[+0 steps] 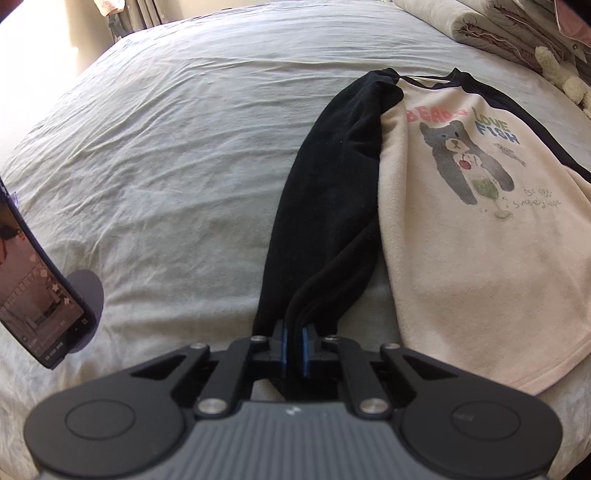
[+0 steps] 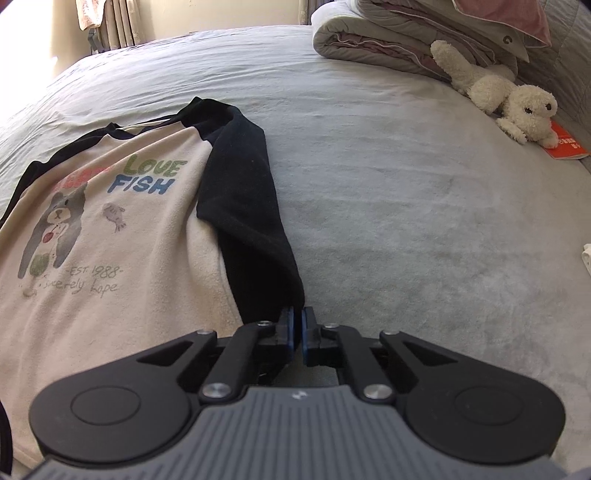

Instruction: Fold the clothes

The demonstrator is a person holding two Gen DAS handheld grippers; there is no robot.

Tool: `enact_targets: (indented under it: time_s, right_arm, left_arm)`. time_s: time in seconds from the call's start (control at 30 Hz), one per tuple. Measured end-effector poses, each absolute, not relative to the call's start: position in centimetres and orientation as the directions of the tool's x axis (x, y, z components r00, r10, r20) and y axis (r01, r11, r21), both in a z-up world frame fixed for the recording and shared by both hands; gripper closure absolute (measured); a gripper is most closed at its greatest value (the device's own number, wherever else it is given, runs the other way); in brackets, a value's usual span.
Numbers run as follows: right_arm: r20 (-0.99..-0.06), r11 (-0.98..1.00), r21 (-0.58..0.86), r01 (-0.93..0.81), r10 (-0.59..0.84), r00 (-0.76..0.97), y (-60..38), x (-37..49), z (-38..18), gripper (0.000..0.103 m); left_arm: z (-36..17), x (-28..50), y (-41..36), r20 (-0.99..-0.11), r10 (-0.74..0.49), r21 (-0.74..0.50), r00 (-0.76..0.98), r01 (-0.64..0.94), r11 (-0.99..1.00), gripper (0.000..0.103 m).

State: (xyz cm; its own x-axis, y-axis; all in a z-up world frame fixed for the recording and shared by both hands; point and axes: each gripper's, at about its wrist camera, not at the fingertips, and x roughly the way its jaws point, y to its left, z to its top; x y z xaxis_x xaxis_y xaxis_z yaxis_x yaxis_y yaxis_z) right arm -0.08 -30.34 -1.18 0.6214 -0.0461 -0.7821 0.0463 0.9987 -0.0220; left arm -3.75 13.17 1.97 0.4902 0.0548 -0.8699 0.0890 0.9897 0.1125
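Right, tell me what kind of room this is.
Most likely a bedroom. The shirt lies spread on a bed sheet that fills both views, folded quilts are stacked at the far edge, and a plush dog lies beside them.

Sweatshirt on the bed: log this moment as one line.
stage: sleeve grasp | left gripper: shut on left black sleeve | right gripper: shut on right black sleeve | bear-print sweatshirt: face up, unfolded
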Motion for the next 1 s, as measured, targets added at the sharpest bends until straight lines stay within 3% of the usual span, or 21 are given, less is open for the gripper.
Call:
enact_targets:
  time_s: [0.5,1.0]
  right_arm:
    - [-0.692,0.979,-0.186,0.078,-0.187,0.697,-32.2,2.0,3.1,0.100]
    - [-0.597,0.912,-0.364,0.187,-0.383,0.705,-36.2,5.7,5.2,0.100]
  left_arm:
    - [5.0,-0.4,15.9,-0.766,0.280,0.295,0.579,-0.070,0.953,0.096]
    - [4.9,6.1,17.7,-0.733,0.368,0.270,0.572,-0.252,0.929,0.096]
